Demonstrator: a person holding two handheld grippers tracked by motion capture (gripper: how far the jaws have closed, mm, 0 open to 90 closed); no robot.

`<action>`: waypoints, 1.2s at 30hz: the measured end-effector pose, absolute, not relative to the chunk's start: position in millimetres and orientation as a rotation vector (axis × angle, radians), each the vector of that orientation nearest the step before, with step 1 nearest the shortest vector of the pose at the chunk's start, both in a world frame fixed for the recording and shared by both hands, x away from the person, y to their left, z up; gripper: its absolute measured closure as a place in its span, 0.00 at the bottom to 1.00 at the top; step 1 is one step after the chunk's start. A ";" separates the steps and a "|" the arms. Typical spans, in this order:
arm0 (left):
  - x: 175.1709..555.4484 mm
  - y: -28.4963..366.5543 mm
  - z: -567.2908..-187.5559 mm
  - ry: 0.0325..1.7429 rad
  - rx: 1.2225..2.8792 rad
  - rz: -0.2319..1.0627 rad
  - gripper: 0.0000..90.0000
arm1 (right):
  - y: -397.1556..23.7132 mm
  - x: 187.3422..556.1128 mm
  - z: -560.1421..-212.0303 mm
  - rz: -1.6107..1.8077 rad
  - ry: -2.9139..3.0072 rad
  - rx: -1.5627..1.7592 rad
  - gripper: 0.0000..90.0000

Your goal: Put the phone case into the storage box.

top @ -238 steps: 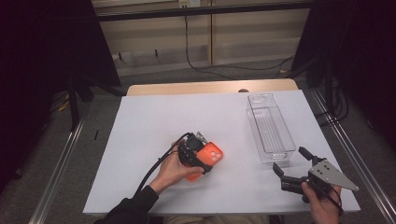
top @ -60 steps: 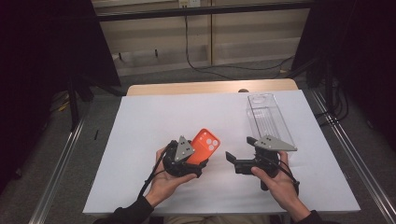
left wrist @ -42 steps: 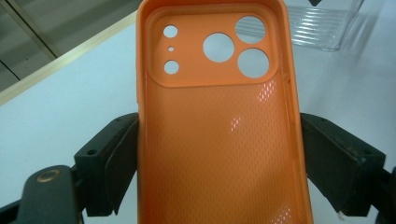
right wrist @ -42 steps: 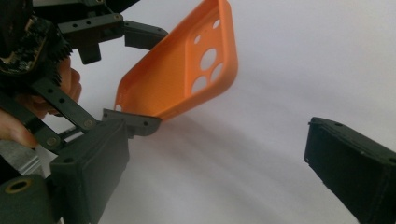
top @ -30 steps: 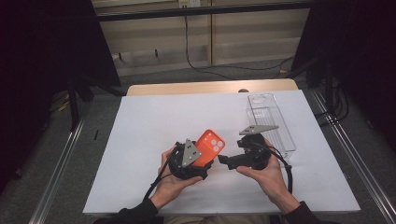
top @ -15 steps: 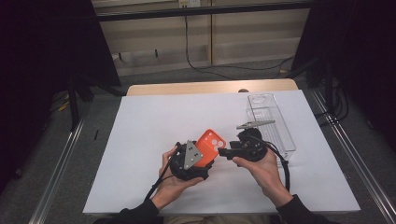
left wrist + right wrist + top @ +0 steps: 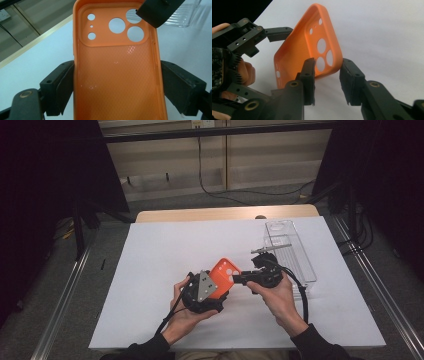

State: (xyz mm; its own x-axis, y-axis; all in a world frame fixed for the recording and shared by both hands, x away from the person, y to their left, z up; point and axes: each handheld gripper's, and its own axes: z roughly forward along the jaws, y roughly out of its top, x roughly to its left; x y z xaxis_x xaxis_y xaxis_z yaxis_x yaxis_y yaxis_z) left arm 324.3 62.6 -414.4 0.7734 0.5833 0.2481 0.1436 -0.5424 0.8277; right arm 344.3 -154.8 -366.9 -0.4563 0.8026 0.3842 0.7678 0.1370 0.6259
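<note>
Left gripper view shows the orange phone case (image 7: 117,75) clamped by its long edges between the left gripper's (image 7: 120,87) jaws, hollow side facing the camera, held above the bench (image 7: 150,270).

Right gripper (image 7: 327,75): its jaws have just been closing around the case's camera-cutout corner; the right gripper view shows that corner between them, one pad at the inner face and a gap still open at the outer pad. Judged not yet gripping.

Handling, as a judgement: the case looks light, thin-walled and flexible, likely rubbery, so not slippery and not fragile. It may bow under a hard squeeze. Best hold is across the rims or at a corner, clear of the lens holes.

Count: one case, two grippers, one clear tray (image 7: 292,247) on the bench, apart from the case.
</note>
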 end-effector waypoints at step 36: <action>325.7 63.8 -417.4 0.502 2.060 0.724 0.16 | -156.3 339.6 -367.0 1.483 2.259 1.642 0.90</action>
